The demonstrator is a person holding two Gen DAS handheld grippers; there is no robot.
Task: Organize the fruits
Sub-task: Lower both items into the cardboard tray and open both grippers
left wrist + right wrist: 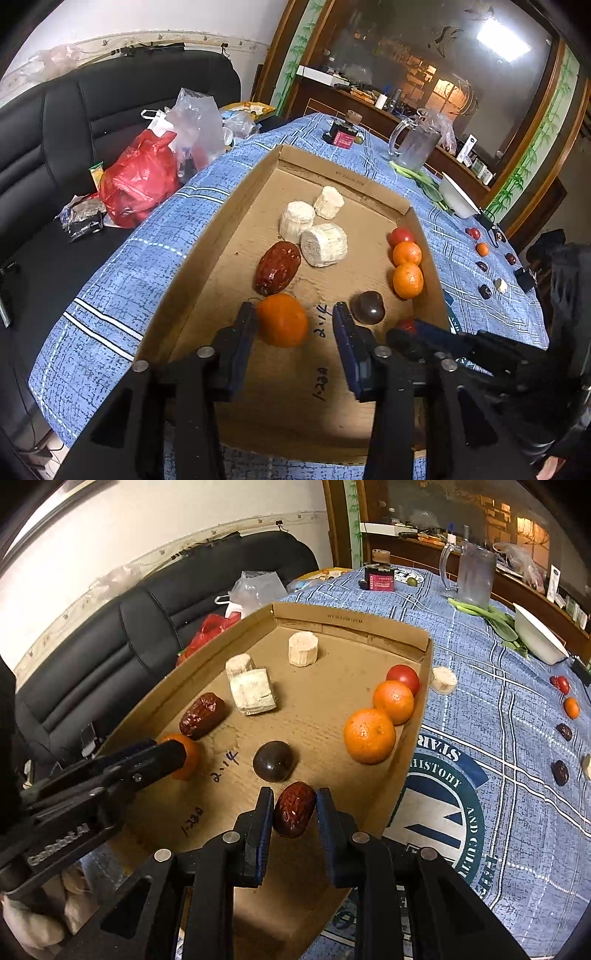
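Red date pinched between right gripper fingers, low over near end of cardboard tray. Only right view shows this grip. Left view: left gripper spread wide, holding nothing, orange beside its left finger. Dark round fruit just beyond, on tray floor.

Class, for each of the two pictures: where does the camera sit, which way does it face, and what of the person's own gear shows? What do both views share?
Left wrist: sits on the left gripper, facing along its open fingers into the cardboard box; an orange sits by the left finger.
Right wrist: sits on the right gripper, facing into the box, fingers shut on a red date.
Shared: box, dark round fruit, each other's gripper.
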